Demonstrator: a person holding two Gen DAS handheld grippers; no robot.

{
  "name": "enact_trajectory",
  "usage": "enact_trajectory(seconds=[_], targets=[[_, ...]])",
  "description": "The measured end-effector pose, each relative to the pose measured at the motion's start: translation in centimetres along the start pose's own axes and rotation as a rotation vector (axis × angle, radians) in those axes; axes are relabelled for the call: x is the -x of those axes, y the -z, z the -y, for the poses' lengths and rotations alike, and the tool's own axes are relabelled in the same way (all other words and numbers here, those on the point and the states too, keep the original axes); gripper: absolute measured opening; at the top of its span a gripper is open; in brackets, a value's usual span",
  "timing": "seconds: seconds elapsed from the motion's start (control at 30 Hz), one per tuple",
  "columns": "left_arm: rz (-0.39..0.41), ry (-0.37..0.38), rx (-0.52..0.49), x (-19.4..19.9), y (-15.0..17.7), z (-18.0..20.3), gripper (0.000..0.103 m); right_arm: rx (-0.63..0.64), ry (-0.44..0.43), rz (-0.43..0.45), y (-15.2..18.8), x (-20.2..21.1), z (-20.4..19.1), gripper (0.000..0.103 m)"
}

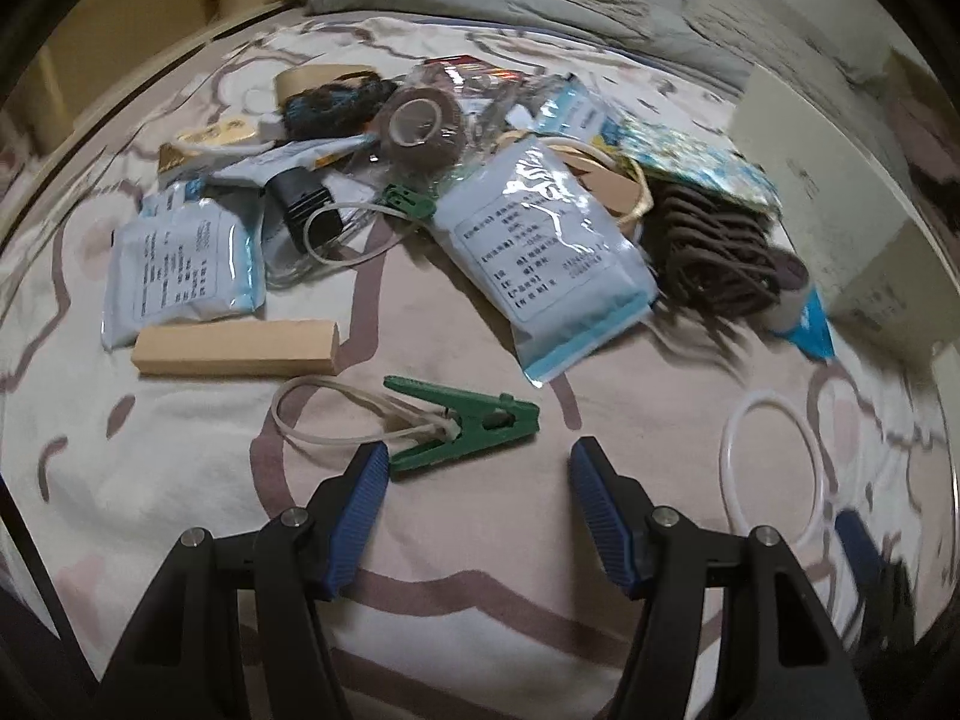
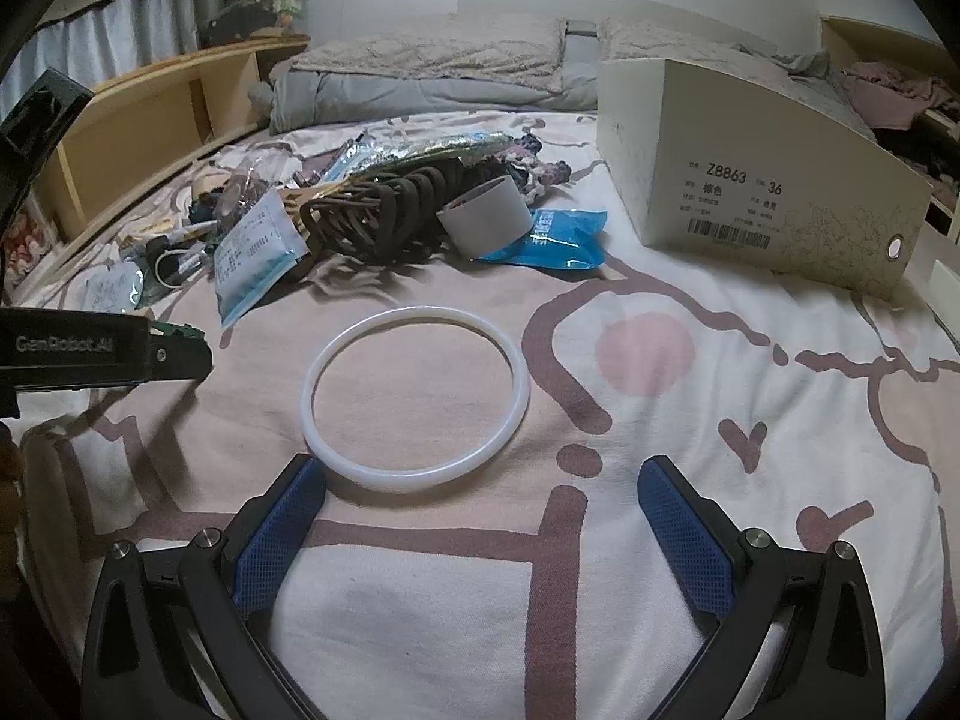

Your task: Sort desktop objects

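Ridged green plastic clip (image 1: 462,426), smooth white ring (image 2: 415,396)

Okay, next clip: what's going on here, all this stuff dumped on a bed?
A person is sorting a heap of small items on a patterned bedsheet, holding a gripper in each hand. The left gripper is open and empty, hovering just short of a green clip with a cord loop. The right gripper is also open and empty, right by a white ring that lies flat on the sheet. A cream shoebox stands to the right. Nothing is held yet.
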State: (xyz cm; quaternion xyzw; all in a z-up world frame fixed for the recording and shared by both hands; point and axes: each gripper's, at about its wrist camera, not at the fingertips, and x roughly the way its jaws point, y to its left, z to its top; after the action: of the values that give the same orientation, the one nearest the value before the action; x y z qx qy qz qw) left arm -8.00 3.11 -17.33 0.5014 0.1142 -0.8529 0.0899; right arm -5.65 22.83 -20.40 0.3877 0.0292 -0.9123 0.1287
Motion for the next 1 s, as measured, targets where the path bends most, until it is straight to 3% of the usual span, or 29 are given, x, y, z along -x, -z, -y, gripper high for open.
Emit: enact_trajectory(seconds=[0.13,0.33,0.47,0.73,1.0], targets=[[0.011,-0.011,0.056,-0.3,-0.3,0.0,0.063,-0.001,-0.006,0.004,0.2,0.0,0.1,0.103],[0.042,-0.059,0.050,-0.5,0.0,0.7,0.063,0.000,0.000,0.014,0.3,0.1,-0.1,0.103],[0.052,-0.080,0.038,-0.5,-0.1,0.6,0.052,0.013,0.009,0.002,0.1,0.0,-0.2,0.103],[0.030,-0.054,0.006,-0.2,0.0,0.4,0.052,0.014,-0.011,-0.025,-0.2,-0.1,-0.1,0.103],[-0.015,-0.014,-0.100,0.7,0.8,0.6,0.052,0.029,-0.069,-0.091,-0.8,0.0,0.4,0.103]])
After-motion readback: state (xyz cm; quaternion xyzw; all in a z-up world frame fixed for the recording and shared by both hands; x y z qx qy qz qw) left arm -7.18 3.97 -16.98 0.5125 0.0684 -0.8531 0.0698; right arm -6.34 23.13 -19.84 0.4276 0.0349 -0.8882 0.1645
